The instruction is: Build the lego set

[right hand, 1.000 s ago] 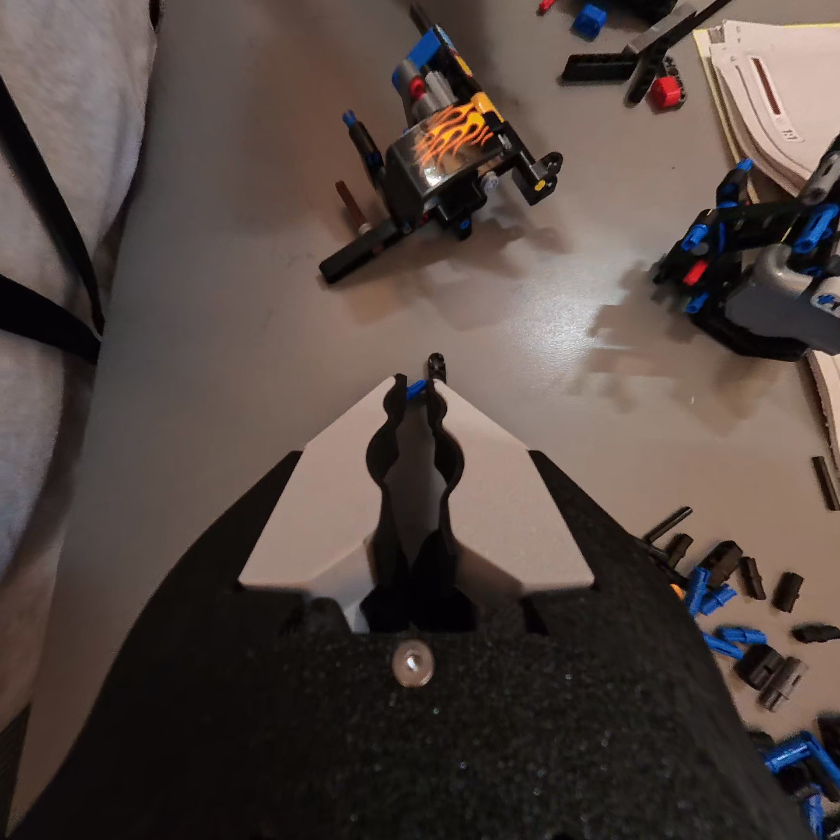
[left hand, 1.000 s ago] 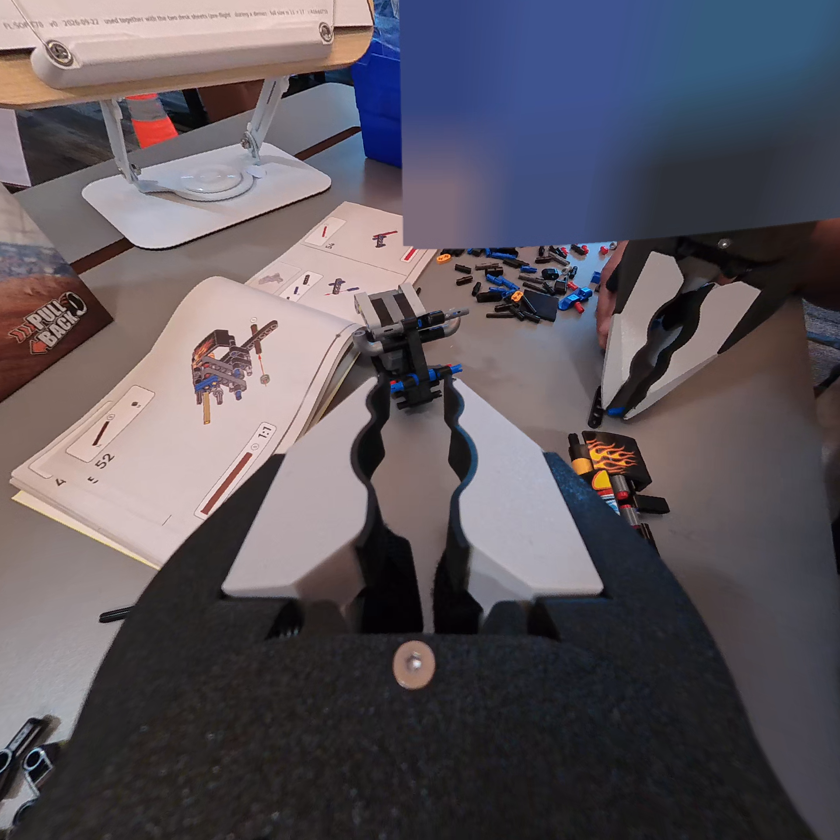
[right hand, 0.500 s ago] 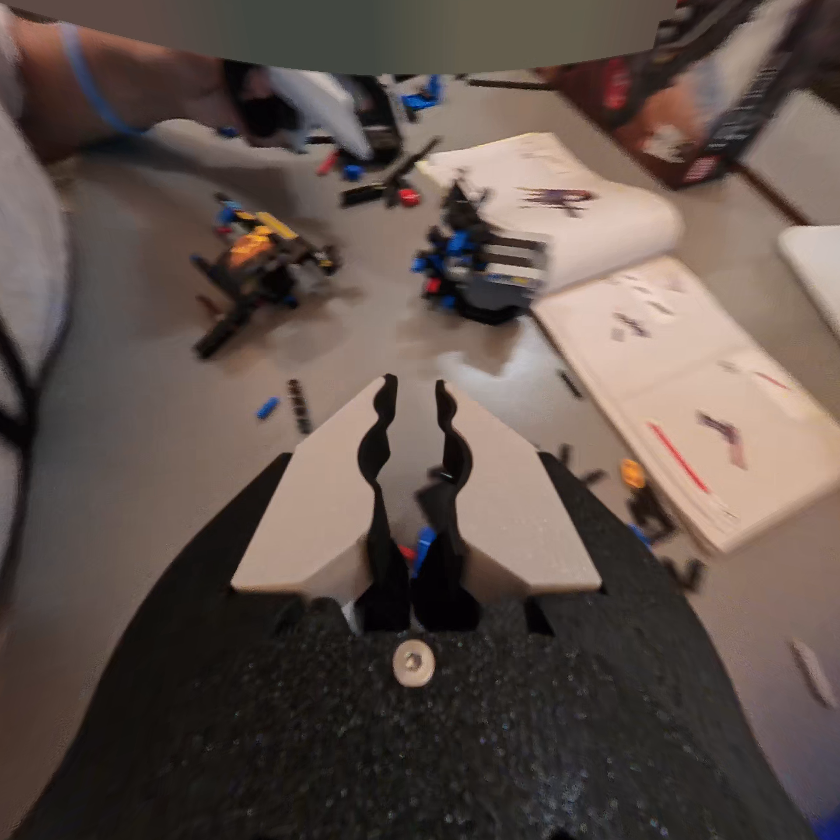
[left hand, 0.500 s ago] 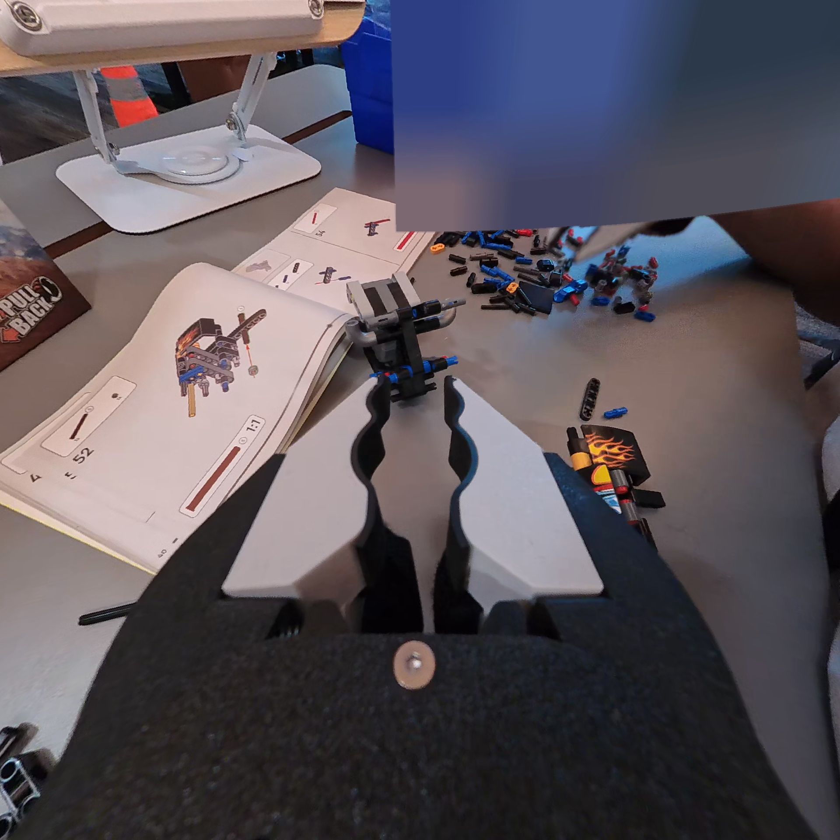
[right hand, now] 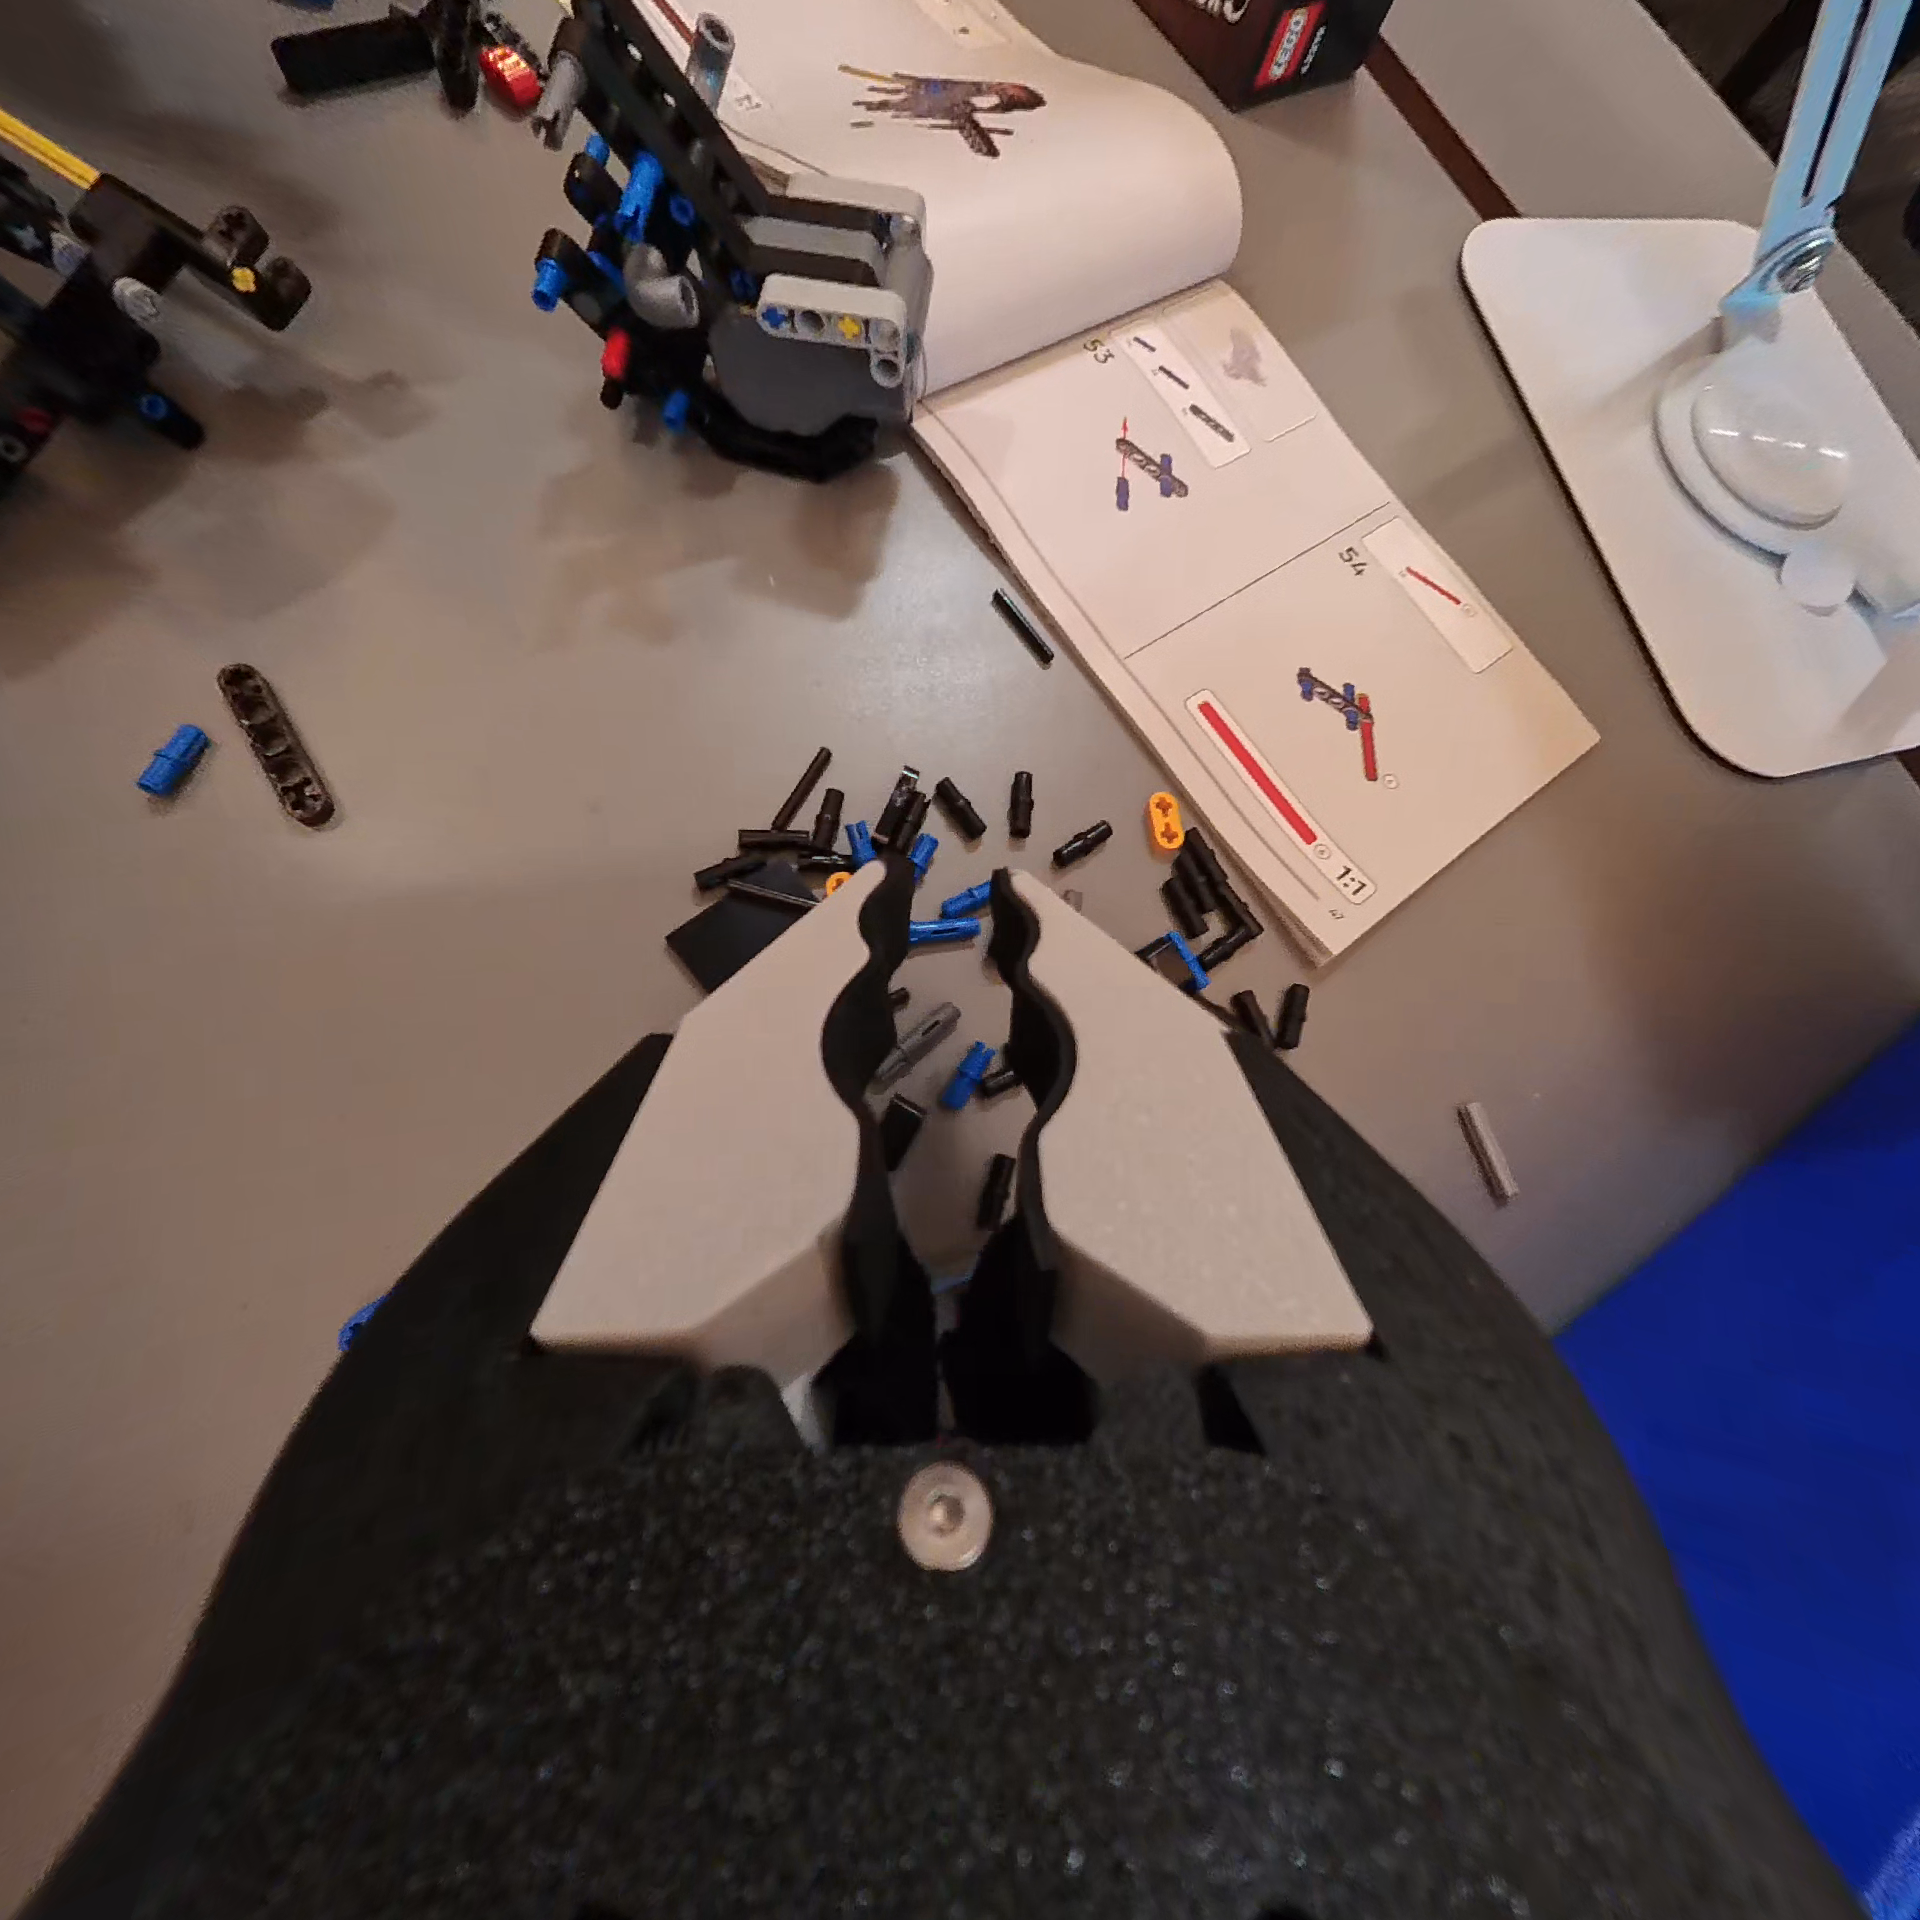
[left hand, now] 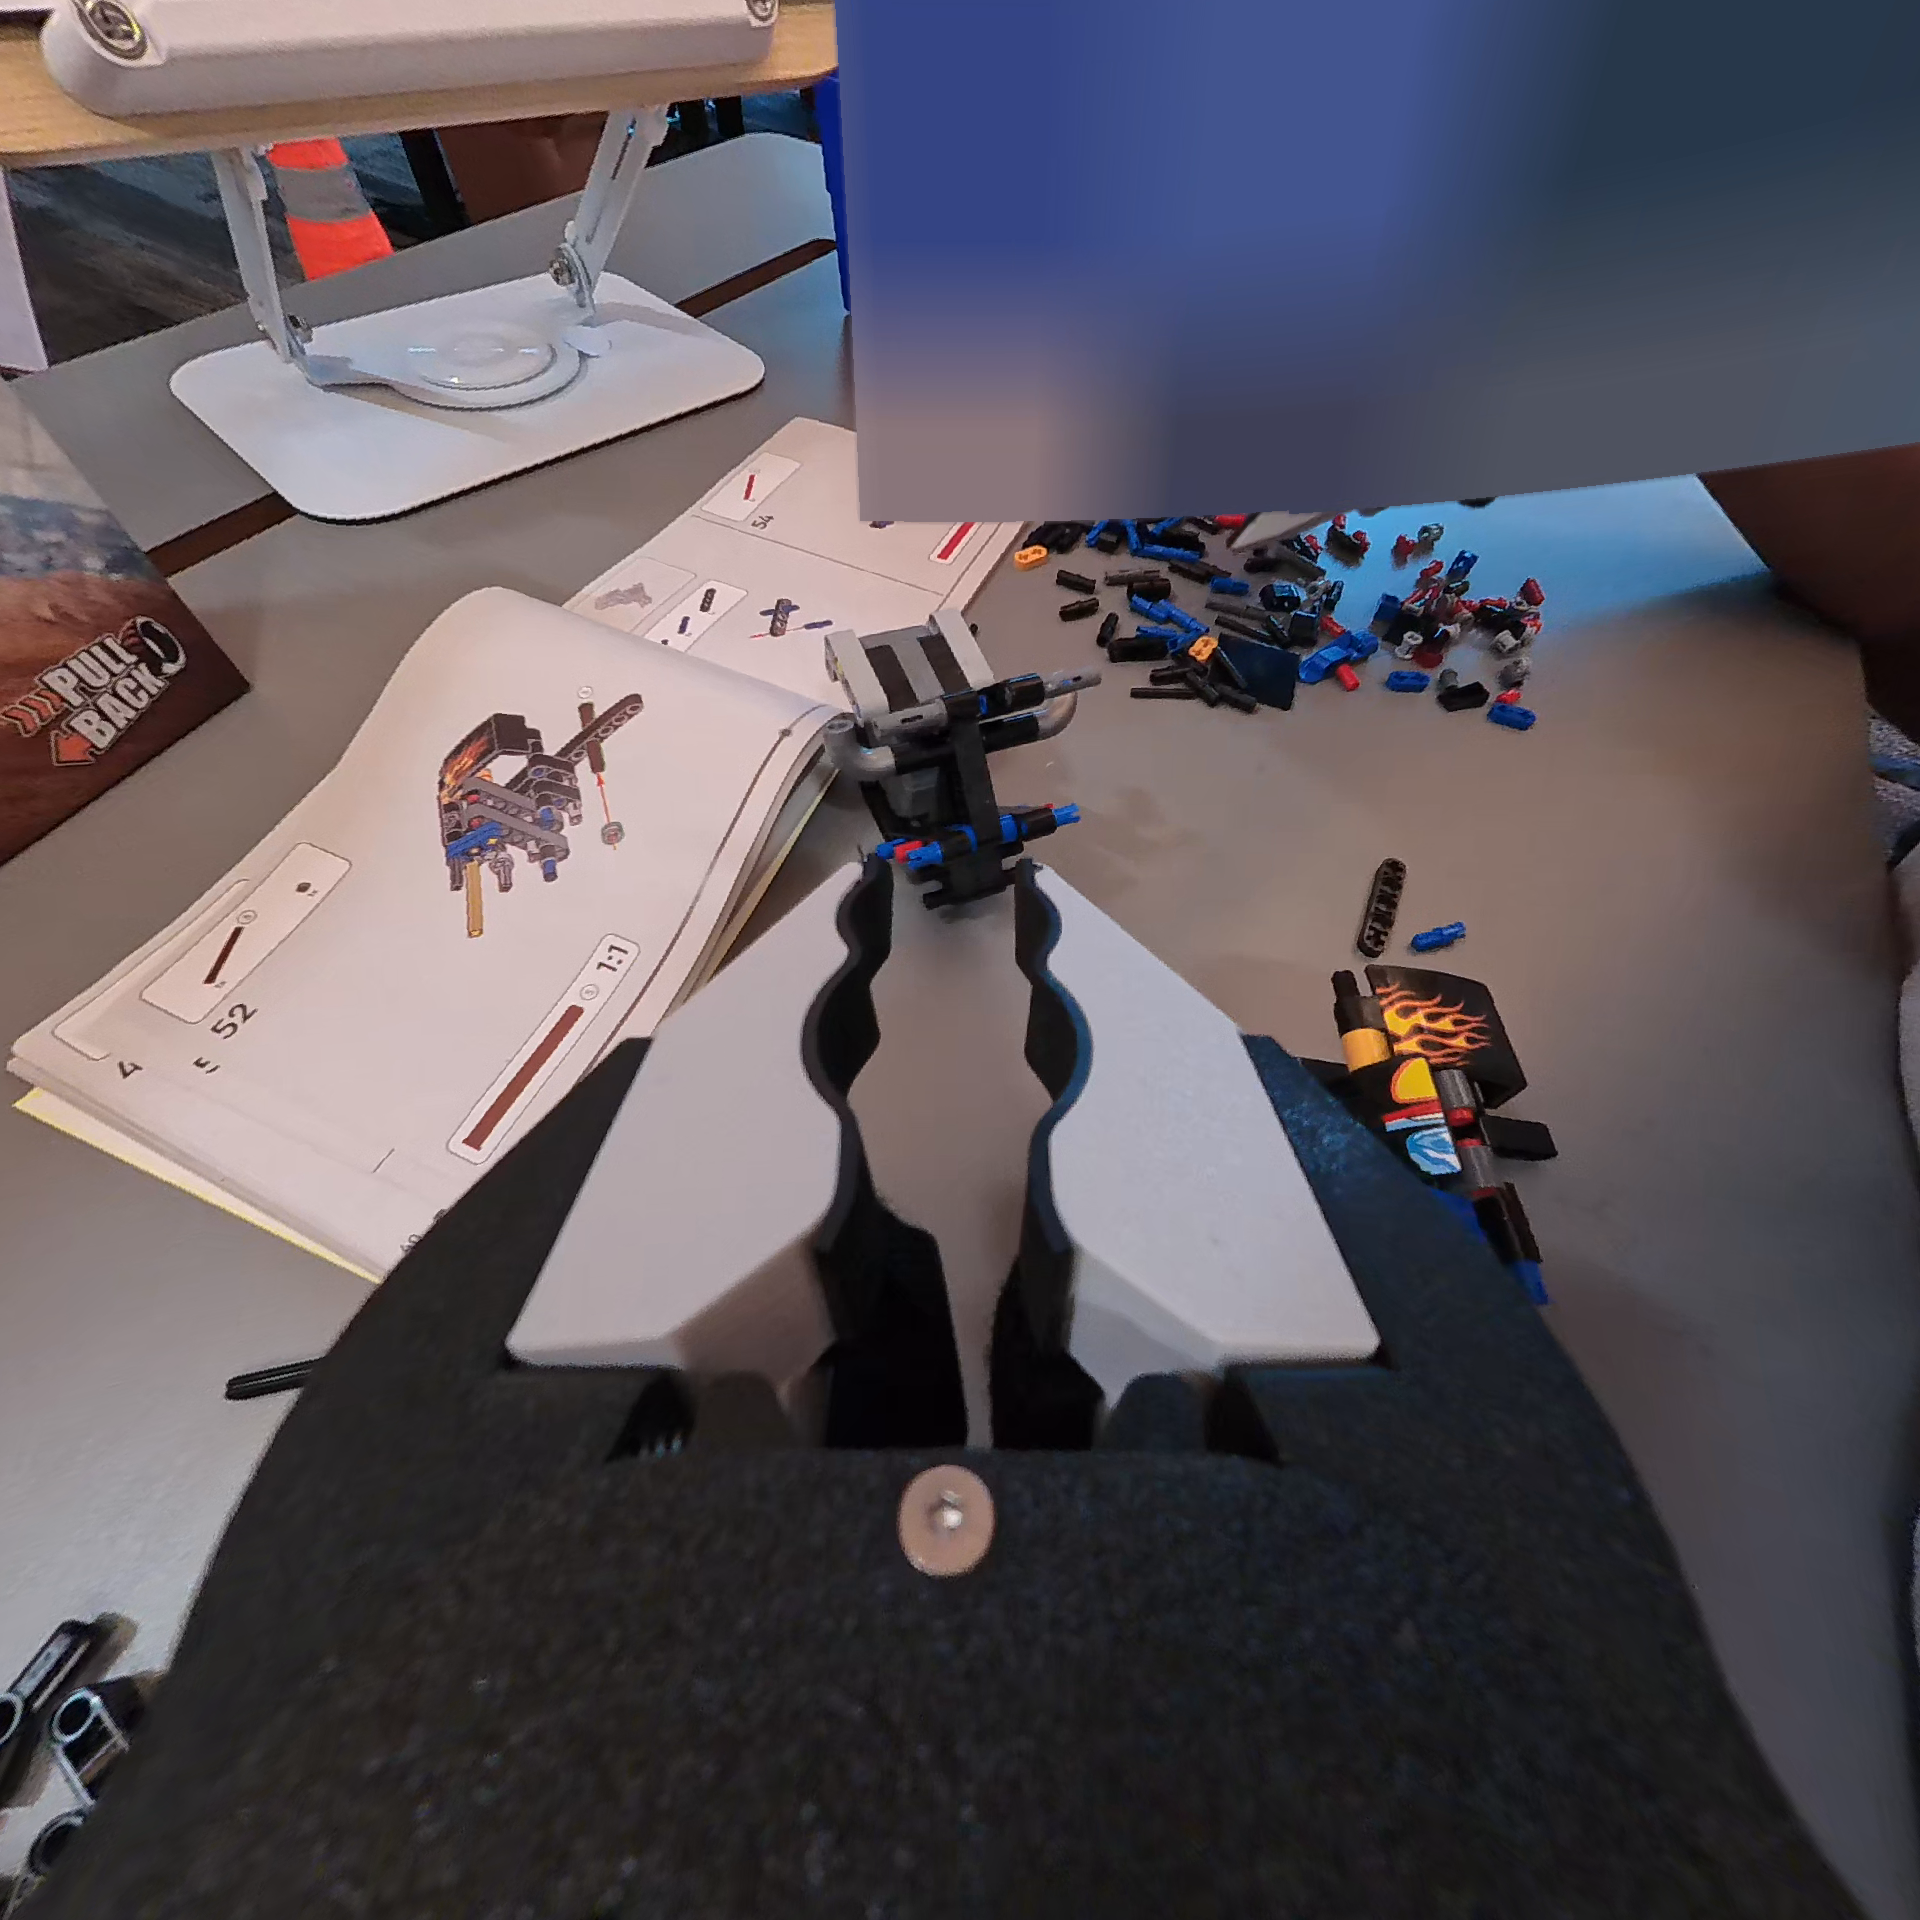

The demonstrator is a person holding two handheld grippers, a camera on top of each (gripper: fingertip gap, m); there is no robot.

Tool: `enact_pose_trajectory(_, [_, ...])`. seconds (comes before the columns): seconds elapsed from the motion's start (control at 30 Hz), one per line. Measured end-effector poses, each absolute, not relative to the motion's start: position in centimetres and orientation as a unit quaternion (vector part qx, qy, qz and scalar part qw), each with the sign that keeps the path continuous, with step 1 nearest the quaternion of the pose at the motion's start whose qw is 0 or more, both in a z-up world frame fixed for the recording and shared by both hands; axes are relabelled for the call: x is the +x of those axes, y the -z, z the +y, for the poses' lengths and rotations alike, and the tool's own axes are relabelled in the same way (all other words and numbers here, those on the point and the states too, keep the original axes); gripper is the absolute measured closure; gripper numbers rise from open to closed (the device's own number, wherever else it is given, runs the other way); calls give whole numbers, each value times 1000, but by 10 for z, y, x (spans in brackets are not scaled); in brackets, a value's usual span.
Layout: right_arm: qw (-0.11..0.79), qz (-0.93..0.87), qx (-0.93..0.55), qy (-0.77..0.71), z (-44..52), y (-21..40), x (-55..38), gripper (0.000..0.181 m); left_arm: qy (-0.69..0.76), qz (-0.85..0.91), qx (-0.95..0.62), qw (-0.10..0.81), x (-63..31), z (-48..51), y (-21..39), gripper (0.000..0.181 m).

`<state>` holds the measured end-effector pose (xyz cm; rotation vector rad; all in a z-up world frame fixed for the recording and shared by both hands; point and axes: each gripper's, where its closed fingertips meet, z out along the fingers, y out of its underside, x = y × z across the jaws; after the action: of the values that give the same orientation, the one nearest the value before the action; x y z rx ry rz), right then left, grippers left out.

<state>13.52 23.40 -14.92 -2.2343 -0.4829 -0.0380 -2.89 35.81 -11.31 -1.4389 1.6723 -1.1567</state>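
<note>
My left gripper (left hand: 945,878) is open and empty, its tips just short of the grey and black lego assembly (left hand: 945,748), which stands by the open instruction booklet (left hand: 416,883). My right gripper (right hand: 943,883) is open and empty, low over a pile of small black and blue pins (right hand: 935,925). A short black beam (right hand: 275,743) and a blue pin (right hand: 171,758) lie loose on the table to its left. The assembly also shows in the right wrist view (right hand: 748,291). A black flame-printed sub-assembly (left hand: 1434,1049) lies right of my left gripper.
A white stand base (left hand: 468,395) and the set's box (left hand: 83,675) stand at the back left. More loose parts (left hand: 1299,623) are spread at the back right. A blue bin (right hand: 1766,1299) sits right of my right gripper. A small grey piece (right hand: 1488,1148) lies near it. The tips of one gripper are about 20 cm away from the tips of the other. Left tips and right tips are each some 15 cm from the blue pin (right hand: 171,758). It turns up in the left wrist view (left hand: 1437,933) as well.
My right gripper opened, left the black beam and blue pin on the table, and swung over to the pile of loose pins. My left gripper stayed open by the assembly.
</note>
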Motion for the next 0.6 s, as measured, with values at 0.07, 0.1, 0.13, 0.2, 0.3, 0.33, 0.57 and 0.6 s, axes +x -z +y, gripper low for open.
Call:
enact_pose_trajectory(0.07, [413, -194, -890, 6, 235, 152, 131, 167, 442, 635, -547, 319, -29, 358, 113, 159])
enact_pose_trajectory(0.1, [410, -195, -891, 1, 235, 155, 130, 167, 442, 635, -548, 319, -29, 358, 112, 159])
enact_pose_trajectory(0.13, [406, -196, -893, -1, 236, 157, 129, 167, 441, 635, -548, 319, -29, 359, 112, 159])
enact_pose_trajectory(0.2, [401, -197, -895, -3, 236, 161, 128, 167, 441, 635, -548, 318, -29, 359, 113, 159])
enact_pose_trajectory(0.3, [398, -195, -896, -19, 238, 164, 124, 167, 441, 636, -548, 318, -30, 359, 112, 159])
enact_pose_trajectory(0.33, [400, -193, -896, -27, 239, 163, 122, 167, 441, 636, -548, 319, -30, 359, 112, 159])
enact_pose_trajectory(0.57, [387, -192, -902, -31, 240, 171, 122, 168, 442, 636, -549, 315, -30, 359, 114, 159])
enact_pose_trajectory(0.6, [385, -190, -902, -39, 240, 171, 121, 168, 441, 636, -550, 314, -30, 359, 114, 159])
